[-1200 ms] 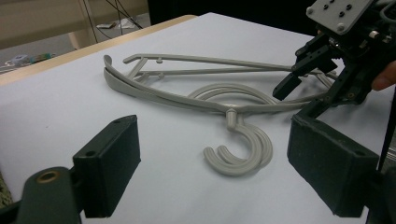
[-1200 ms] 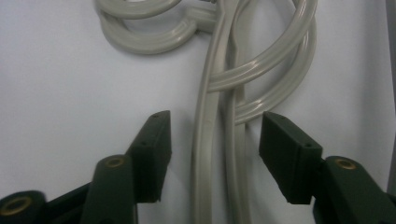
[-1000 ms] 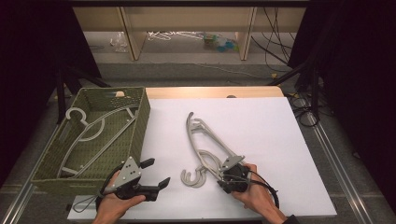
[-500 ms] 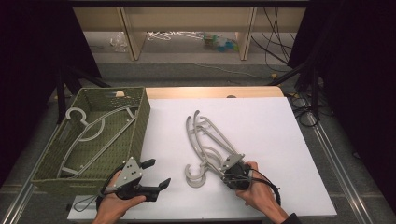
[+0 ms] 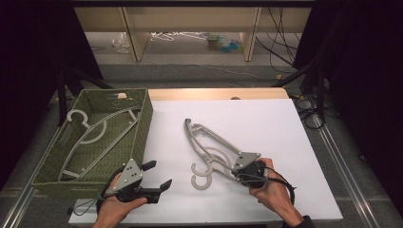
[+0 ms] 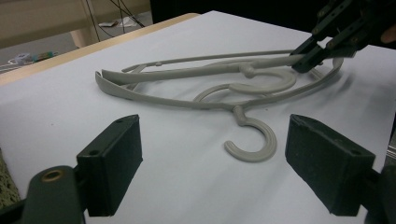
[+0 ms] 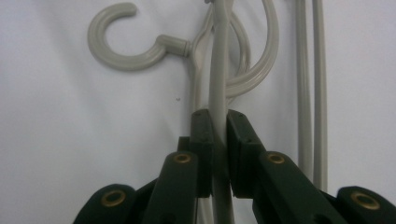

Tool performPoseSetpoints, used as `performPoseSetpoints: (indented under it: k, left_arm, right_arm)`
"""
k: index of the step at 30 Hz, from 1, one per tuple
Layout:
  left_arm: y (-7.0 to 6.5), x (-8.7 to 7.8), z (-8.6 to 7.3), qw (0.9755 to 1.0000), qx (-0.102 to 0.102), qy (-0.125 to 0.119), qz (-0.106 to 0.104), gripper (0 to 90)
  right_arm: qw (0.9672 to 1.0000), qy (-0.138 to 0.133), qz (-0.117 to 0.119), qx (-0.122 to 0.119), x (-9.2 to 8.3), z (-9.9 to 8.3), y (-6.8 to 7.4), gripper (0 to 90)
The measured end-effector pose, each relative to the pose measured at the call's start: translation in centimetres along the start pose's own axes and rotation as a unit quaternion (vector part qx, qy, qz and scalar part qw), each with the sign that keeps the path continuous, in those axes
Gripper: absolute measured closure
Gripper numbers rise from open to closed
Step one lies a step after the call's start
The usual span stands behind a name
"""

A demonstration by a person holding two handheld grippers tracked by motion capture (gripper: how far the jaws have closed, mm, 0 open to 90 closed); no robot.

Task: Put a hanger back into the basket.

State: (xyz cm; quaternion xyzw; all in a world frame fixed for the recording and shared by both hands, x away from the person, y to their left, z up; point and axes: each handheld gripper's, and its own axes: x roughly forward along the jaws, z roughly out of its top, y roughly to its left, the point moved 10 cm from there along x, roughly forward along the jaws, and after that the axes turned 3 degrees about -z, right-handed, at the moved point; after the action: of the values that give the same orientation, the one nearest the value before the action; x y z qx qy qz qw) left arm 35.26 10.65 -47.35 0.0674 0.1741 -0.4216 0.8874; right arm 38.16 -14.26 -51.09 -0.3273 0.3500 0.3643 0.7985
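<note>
Lying on the white desk near its middle are two grey hangers, stacked one across the other. The upper hanger is being gripped by its bar at the near right end, where the right tongs are clenching it; the right gripper view shows the black pads pressing on the thin grey bar from both sides, and these tongs have just been closing on it. The lower hanger is lying flat beneath, its hook curling toward the near edge of the desk.

To the left, the green woven basket is already holding one hanger, resting aslant inside it. Judging from that, the work appears to be moving hangers from the desk into the basket: one is stowed, one is being taken in hand and seems not yet clear of the desk, and one is untouched.

Near the basket's near right corner, the left tongs are hanging released, jaws standing wide with nothing between them, pointing toward the hangers from well apart.
</note>
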Motion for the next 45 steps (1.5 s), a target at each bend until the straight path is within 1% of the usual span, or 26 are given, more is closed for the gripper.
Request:
performPoseSetpoints:
  k: [3,5,6,7,12,13,15,17,18,20,22,25,27,28,29,30,31,33,35,36,37,39,42,43,44,45]
  left_arm:
    - [0.0,-0.1,-0.1,1.0,0.005,0.003,0.003,18.6]
    - [0.2,-0.1,-0.1,0.9999,0.01,0.002,0.007,19.5]
    - [0.2,-0.1,-0.1,0.9999,0.01,0.002,0.007,19.9]
    - [0.2,-0.1,-0.3,0.9998,0.014,0.01,0.009,20.0]
    - [0.1,0.0,-0.2,0.9995,0.027,0.01,0.01,20.8]
    - [0.0,0.0,-0.3,0.9995,0.027,0.012,0.011,20.8]
    - [-0.1,0.1,-0.1,0.9994,0.032,0.007,0.013,21.3]
    - [-0.1,0.1,-0.1,0.999,0.041,0.009,0.015,21.7]
    - [-0.3,0.3,-0.2,0.9984,0.053,0.015,0.015,22.1]
    - [-0.4,0.4,-0.2,0.9983,0.055,0.014,0.011,22.8]
    - [-0.6,0.9,0.0,0.9971,0.072,0.019,0.016,23.2]
    - [-0.9,1.4,-0.1,0.9961,0.084,0.024,0.012,23.5]
    - [-1.4,1.9,0.0,0.9955,0.091,0.027,0.002,24.3]
    - [-1.9,2.5,-0.1,0.994,0.103,0.033,-0.009,24.5]
    - [-1.9,2.5,-0.1,0.994,0.103,0.033,-0.009,24.6]
    - [-2.2,2.8,-0.2,0.9928,0.112,0.039,-0.016,24.6]
    - [-2.7,3.2,-0.3,0.9921,0.111,0.046,-0.036,24.6]
    - [-3.3,3.8,-0.3,0.989,0.132,0.045,-0.05,26.2]
    - [-3.7,4.5,-0.4,0.9841,0.16,0.051,-0.058,26.7]
    - [-3.8,4.8,-0.5,0.9806,0.176,0.06,-0.061,27.3]
    - [-3.9,5.0,-0.6,0.9788,0.185,0.062,-0.061,27.5]
    - [-4.2,5.3,-0.7,0.9764,0.192,0.068,-0.071,29.3]
    - [-4.5,5.5,-0.9,0.9684,0.216,0.086,-0.09,38.4]
    - [-4.5,5.5,-0.9,0.9684,0.216,0.086,-0.09,40.7]
    - [-4.5,5.5,-1.0,0.9624,0.235,0.094,-0.097,40.7]
    - [-4.7,5.7,-0.8,0.9621,0.234,0.09,-0.106,47.6]
  right_arm:
    - [0.9999,-0.01,-0.002,-0.005,-0.7,0.2,-0.2,82.8]
    - [0.9997,-0.026,0.0,-0.004,-1.8,0.5,-0.3,82.7]
    - [0.9992,-0.039,-0.009,-0.004,-2.2,0.7,-0.5,82.7]
    - [0.999,-0.044,-0.007,-0.004,-2.5,0.8,-0.5,82.7]
    - [0.9977,-0.067,0.005,-0.007,-4.2,1.2,-0.1,82.7]
    - [0.997,-0.076,0.01,-0.007,-4.4,1.5,0.1,82.7]
    - [0.9946,-0.096,0.038,-0.012,-4.7,2.1,1.2,82.7]
    - [0.9935,-0.096,0.058,-0.017,-4.5,2.1,2.1,82.6]
    - [0.9927,-0.092,0.076,-0.018,-4.5,2.0,2.6,82.7]
    - [0.9922,-0.093,0.081,-0.017,-4.3,2.0,2.9,82.7]
    - [0.9905,-0.091,0.101,-0.022,-4.0,1.9,3.7,82.7]
    - [0.9894,-0.09,0.113,-0.016,-4.0,1.9,4.2,82.7]
    - [0.9888,-0.091,0.118,-0.015,-4.0,1.9,4.4,82.7]
    - [0.9868,-0.091,0.133,-0.02,-4.1,1.9,4.7,82.7]
    - [0.9868,-0.091,0.133,-0.02,-4.1,1.9,4.7,82.7]
    - [0.9868,-0.094,0.13,-0.021,-4.1,2.0,4.7,82.6]
    - [0.9857,-0.097,0.136,-0.019,-4.2,2.0,4.9,82.6]
    - [0.9841,-0.1,0.145,-0.022,-4.4,2.1,5.2,82.7]
    - [0.983,-0.1,0.152,-0.021,-4.5,2.1,5.5,82.6]
    - [0.9828,-0.1,0.153,-0.026,-4.5,2.1,5.5,82.6]
    - [0.9819,-0.101,0.158,-0.027,-4.5,2.2,5.8,82.6]
    - [0.9812,-0.099,0.163,-0.031,-4.5,2.1,6.1,82.6]
    - [0.979,-0.102,0.173,-0.036,-4.7,2.1,6.4,82.6]
    - [0.979,-0.102,0.173,-0.036,-4.7,2.1,6.4,82.6]
    - [0.9783,-0.103,0.176,-0.038,-4.7,2.1,6.4,82.6]
    - [0.9773,-0.102,0.181,-0.041,-4.8,2.1,6.6,82.6]
